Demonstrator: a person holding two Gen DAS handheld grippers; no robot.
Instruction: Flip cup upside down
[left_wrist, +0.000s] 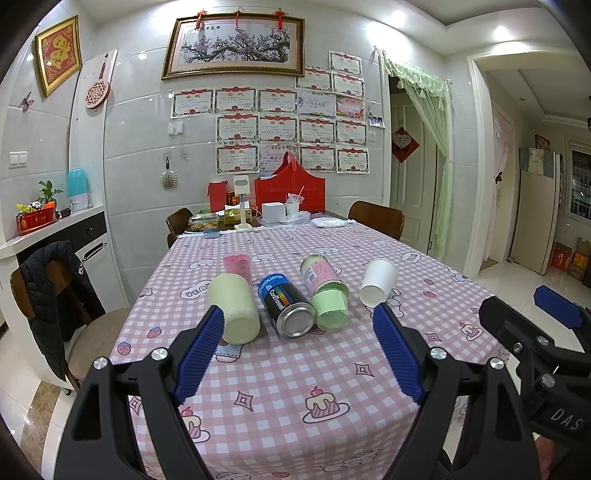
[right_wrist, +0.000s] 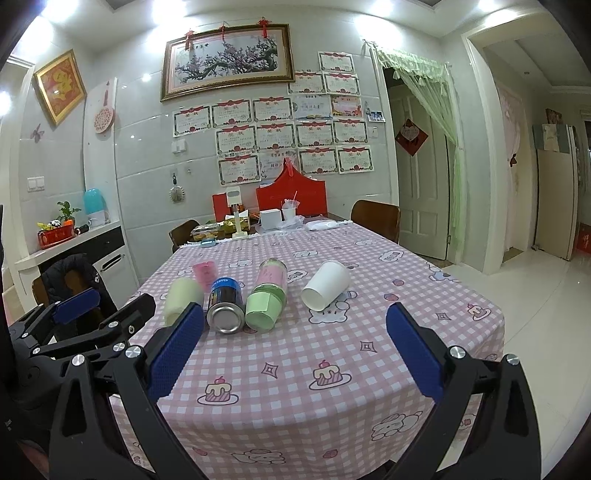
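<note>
Both grippers, left (left_wrist: 298, 317) and right (right_wrist: 295, 321), hover with jaws spread wide, holding nothing. White cup (right_wrist: 325, 285) lies on its side on the pink checkered tablecloth (right_wrist: 295, 369), right of a green bottle (right_wrist: 266, 296), dark can (right_wrist: 226, 305) and cream cup (left_wrist: 233, 308).

Both wrist views look forward between their own jaws, from the near end of the desk (left_wrist: 280, 369) toward the far wall, sharing the desk's things; each view catches the other gripper beside it.
</note>
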